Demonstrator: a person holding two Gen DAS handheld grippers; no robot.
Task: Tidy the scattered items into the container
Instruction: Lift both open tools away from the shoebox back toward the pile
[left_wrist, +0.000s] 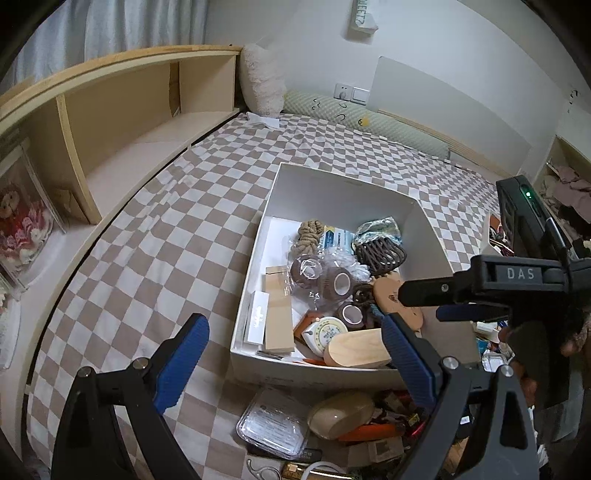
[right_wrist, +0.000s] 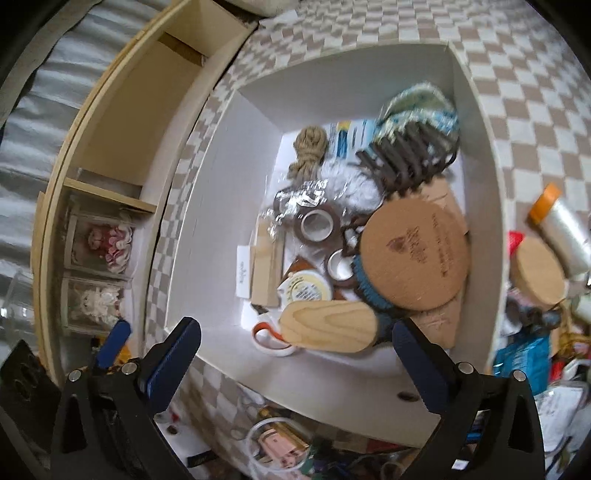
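A white box (left_wrist: 343, 195) sits on the checkered bed and holds several items: rope, brown tape rolls (left_wrist: 341, 282), a dark hair claw (left_wrist: 380, 253), a wooden brush (left_wrist: 356, 349), a round wooden disc (right_wrist: 413, 254). My left gripper (left_wrist: 295, 354) is open and empty, above the box's near-left corner. My right gripper (right_wrist: 295, 354) is open and empty over the box's near wall (right_wrist: 332, 391); it also shows at the right of the left wrist view (left_wrist: 413, 301). Scattered items lie before the box: a clear plastic case (left_wrist: 275, 422), a beige oval case (left_wrist: 341, 413).
A wooden shelf (left_wrist: 122, 122) with framed dolls runs along the bed's left side. Pillows (left_wrist: 258, 83) lie at the headboard. A clutter pile right of the box includes a wooden lid (right_wrist: 539, 271) and a clear tube with orange cap (right_wrist: 561, 225).
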